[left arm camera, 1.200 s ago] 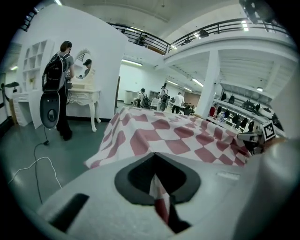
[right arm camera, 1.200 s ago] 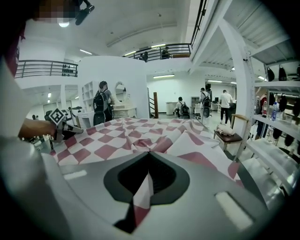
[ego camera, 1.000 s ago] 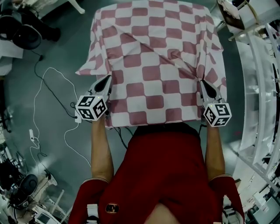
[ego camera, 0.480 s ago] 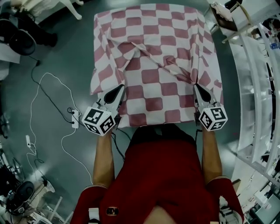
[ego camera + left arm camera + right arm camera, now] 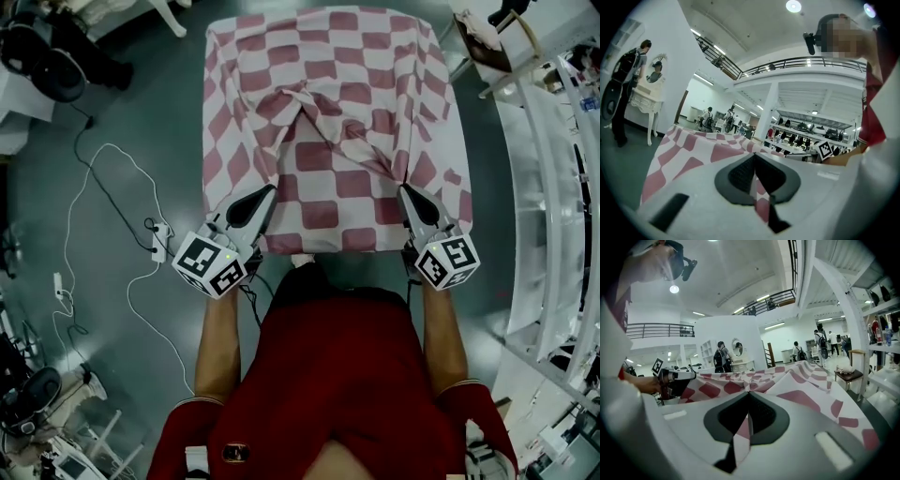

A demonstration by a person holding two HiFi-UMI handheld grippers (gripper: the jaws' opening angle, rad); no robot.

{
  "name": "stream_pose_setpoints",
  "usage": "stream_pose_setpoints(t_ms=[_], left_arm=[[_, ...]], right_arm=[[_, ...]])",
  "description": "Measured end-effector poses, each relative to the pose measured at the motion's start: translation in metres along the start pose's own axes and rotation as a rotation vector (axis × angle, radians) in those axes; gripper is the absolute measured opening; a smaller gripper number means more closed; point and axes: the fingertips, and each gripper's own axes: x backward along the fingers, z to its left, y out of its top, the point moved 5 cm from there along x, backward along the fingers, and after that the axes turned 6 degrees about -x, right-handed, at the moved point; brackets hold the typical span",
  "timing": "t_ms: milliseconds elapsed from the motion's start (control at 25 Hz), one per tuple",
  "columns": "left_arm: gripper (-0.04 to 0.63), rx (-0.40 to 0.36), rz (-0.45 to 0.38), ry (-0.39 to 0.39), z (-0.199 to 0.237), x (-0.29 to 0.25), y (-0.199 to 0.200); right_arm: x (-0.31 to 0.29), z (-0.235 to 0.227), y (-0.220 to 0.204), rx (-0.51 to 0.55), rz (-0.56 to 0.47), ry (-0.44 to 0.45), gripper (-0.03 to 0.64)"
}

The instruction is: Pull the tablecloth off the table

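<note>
A red-and-white checked tablecloth (image 5: 328, 112) covers the table in the head view and bunches into folds toward its near edge. My left gripper (image 5: 267, 192) is shut on the cloth's near left edge. My right gripper (image 5: 405, 190) is shut on the near right edge. In the left gripper view a strip of the tablecloth (image 5: 759, 187) is pinched between the dark pads (image 5: 740, 176) of the left gripper (image 5: 754, 161). The right gripper view shows the tablecloth (image 5: 743, 430) clamped the same way in the right gripper (image 5: 749, 399), with the cloth rising in ridges beyond. The table itself is hidden under the cloth.
A white cable and power strip (image 5: 157, 242) lie on the green floor to the left. White shelving (image 5: 553, 187) runs along the right side. A small table (image 5: 487, 42) stands at the far right. Several people stand in the hall in both gripper views.
Both grippers have drawn closer together and toward me with the cloth. The cloth's loose left corner has pulled in, and more folds have gathered between the grippers.
</note>
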Motion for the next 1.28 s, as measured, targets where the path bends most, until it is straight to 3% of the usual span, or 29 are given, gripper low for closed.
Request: stream_pose_setpoints(t_ms=[320, 560, 760, 960, 1280], left_arm=[[0.008, -0.073, -0.031, 0.076, -0.159, 0.045, -0.032], [0.008, -0.038, -0.057, 0.129, -0.2, 0.041, -0.011], [0.008, 0.001, -0.085, 0.169, -0.228, 0.039, 0.033], [0.008, -0.039, -0.107, 0.135, -0.258, 0.026, 0.076], [0.008, -0.082, -0.234, 0.041, -0.342, 0.133, 0.015]], right_arm=[[0.13, 0.033, -0.045, 0.019, -0.063, 0.181, 0.014], [0.149, 0.036, -0.018, 0.007, -0.055, 0.262, 0.014], [0.167, 0.043, 0.021, -0.017, -0.033, 0.319, 0.014], [0.185, 0.049, 0.06, -0.01, -0.057, 0.373, 0.014], [0.291, 0.137, -0.021, 0.001, -0.177, 0.395, 0.014]])
